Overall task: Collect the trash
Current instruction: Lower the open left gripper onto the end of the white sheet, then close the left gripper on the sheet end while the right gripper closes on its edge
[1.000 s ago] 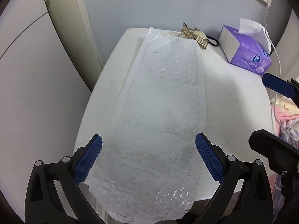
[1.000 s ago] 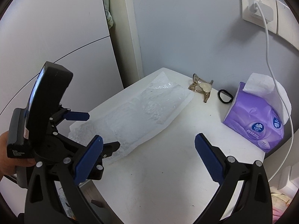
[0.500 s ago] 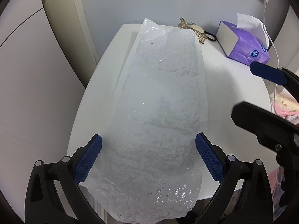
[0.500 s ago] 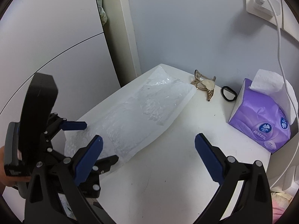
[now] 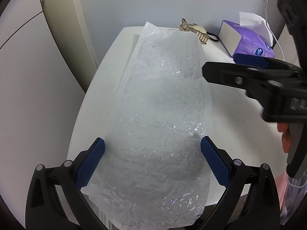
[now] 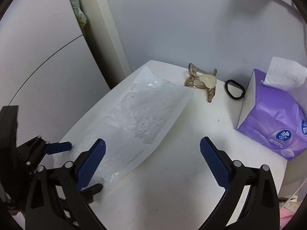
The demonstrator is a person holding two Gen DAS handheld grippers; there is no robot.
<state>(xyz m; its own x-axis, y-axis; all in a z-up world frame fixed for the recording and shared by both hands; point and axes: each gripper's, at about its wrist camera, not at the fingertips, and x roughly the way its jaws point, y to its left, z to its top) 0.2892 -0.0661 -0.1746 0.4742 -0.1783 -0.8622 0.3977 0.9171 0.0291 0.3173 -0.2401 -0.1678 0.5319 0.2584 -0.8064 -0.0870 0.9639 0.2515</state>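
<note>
A long, crumpled clear plastic bag [image 5: 163,118] lies flat along the white table [image 5: 236,126], its near end hanging over the front edge. My left gripper [image 5: 152,149] is open, its jaws on either side of the bag's near part, low over it. The bag also shows in the right wrist view [image 6: 142,118]. My right gripper [image 6: 152,153] is open and empty, above the table just right of the bag. It shows from the side in the left wrist view [image 5: 255,71].
A gold hair claw [image 6: 203,82], a black hair tie [image 6: 235,92] and a purple tissue pack [image 6: 276,117] sit at the table's far side by the wall. A white cable [image 5: 268,9] hangs from a wall socket. White cabinet panels stand left.
My right gripper has moved forward and left over the table, toward the bag. My left gripper has stayed open around the bag's near end, shifting slightly.
</note>
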